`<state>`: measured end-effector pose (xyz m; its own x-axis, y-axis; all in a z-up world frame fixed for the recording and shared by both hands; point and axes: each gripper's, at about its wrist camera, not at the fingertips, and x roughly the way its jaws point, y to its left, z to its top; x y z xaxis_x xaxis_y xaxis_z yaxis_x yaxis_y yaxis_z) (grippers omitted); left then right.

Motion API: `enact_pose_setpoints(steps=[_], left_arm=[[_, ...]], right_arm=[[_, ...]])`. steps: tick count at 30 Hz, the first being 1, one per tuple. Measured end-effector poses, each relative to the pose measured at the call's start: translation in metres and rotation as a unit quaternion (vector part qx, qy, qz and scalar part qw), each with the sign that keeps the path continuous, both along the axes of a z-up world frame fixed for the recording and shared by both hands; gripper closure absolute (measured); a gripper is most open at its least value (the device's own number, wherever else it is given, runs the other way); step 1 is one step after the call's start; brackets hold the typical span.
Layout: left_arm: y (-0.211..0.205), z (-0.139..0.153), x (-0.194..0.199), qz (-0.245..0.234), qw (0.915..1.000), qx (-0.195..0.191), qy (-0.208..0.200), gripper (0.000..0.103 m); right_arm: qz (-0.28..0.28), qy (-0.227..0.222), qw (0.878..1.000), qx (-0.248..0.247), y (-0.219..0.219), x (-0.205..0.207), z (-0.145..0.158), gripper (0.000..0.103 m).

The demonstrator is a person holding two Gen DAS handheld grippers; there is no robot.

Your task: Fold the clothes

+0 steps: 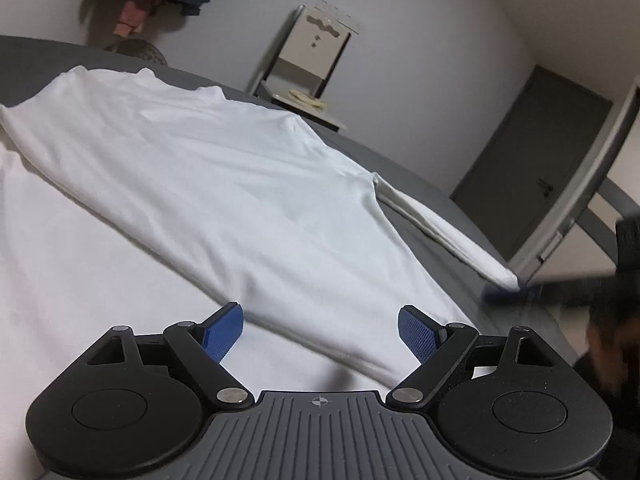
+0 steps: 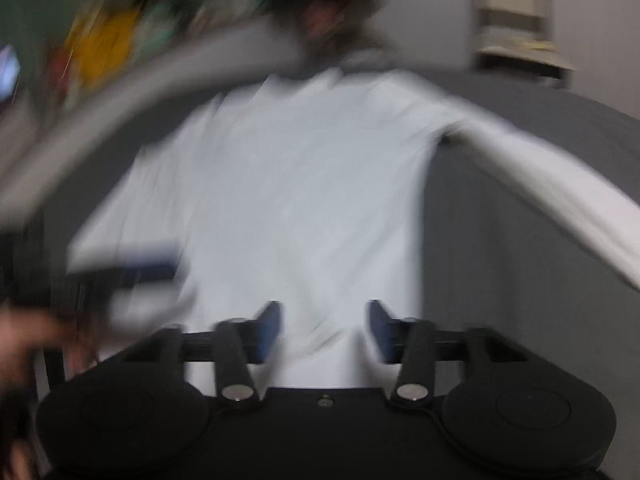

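The white long-sleeved shirt [image 1: 224,184] lies spread on a dark grey surface [image 1: 404,168]. In the left wrist view one side of the body is folded over itself, leaving a diagonal fold edge running from the upper left toward the lower centre. The far sleeve [image 1: 444,228] extends straight out to the right across the grey surface, its cuff close to the surface's edge.

The left gripper [image 1: 320,330] hovers low over the near part of the shirt. Its blue pads [image 1: 224,330] stand spread wide with only flat cloth showing between them; nothing is pinched. White fabric fills the ground ahead of it and to its left.

The right gripper [image 2: 324,330] appears in a heavily blurred right wrist view. Its jaws stand parted, and cloth of the shirt [image 2: 304,184] lies beyond the gap; the pads do not press on it. From this side the sleeve [image 2: 552,184] runs out to the right over bare grey surface [image 2: 520,280], which gives open room on that side. In the left wrist view the same gripper shows as a dark blur at the right margin, near the cuff.

Beyond the surface's far edge stand a metal-framed stand [image 1: 308,60] against the pale wall and a dark door [image 1: 536,160].
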<state>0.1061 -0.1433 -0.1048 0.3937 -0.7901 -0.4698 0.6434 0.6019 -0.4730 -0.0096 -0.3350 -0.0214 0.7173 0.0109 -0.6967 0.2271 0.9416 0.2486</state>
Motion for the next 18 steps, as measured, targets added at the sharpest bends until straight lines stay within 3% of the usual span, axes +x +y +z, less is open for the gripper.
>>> enact_pose_setpoints(steps=[3,8,13,15,18], left_arm=[[0.015,0.006,-0.002,0.017,0.9997,-0.016,-0.002,0.017],[0.038,0.012,0.0,0.061,0.9956,-0.069,-0.015,0.017],[0.045,0.009,0.005,0.088,0.9915,-0.095,-0.012,0.017],[0.044,0.008,0.003,0.089,0.9915,-0.094,-0.01,0.017],[0.04,0.008,0.0,0.081,0.9939,-0.073,-0.017,0.017]], right_arm=[[-0.133,-0.039,0.989,0.058,-0.076,-0.021,0.017,0.04],[-0.349,-0.049,0.935,0.042,-0.209,-0.076,0.021,0.044],[-0.417,0.01,0.907,0.052,-0.289,-0.101,-0.008,0.052],[-0.423,0.019,0.903,0.069,-0.3,-0.102,-0.02,0.054],[-0.412,0.024,0.906,0.092,-0.302,-0.092,-0.038,0.056]])
